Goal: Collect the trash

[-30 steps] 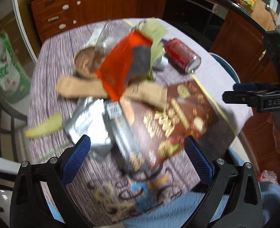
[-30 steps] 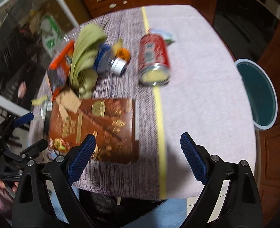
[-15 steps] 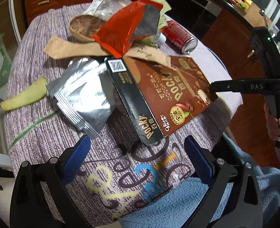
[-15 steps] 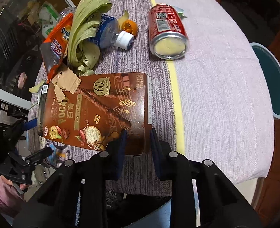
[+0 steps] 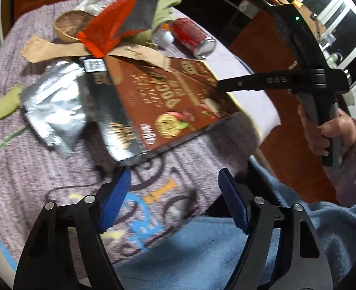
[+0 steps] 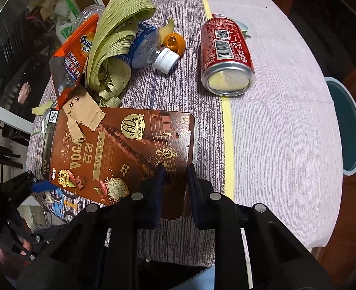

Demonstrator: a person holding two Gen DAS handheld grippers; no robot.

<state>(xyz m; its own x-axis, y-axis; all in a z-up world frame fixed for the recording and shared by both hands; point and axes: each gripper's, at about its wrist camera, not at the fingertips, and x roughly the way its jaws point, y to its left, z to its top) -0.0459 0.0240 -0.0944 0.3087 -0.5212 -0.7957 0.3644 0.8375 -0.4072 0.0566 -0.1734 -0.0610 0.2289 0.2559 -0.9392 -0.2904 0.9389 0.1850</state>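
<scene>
**You are pinching the Pocky box by its near corner, lifting it off the tabletop.**
Your left tool (image 5: 171,200) is hanging spread and empty, the box (image 5: 161,101) just ahead of it; your right tool (image 6: 175,181) is pressed onto the box's near right corner. Keep that pinch firm while tilting, since paper scraps (image 6: 83,111) are resting on its far left edge, and the bin (image 6: 346,125) is sitting well off to the right.
</scene>
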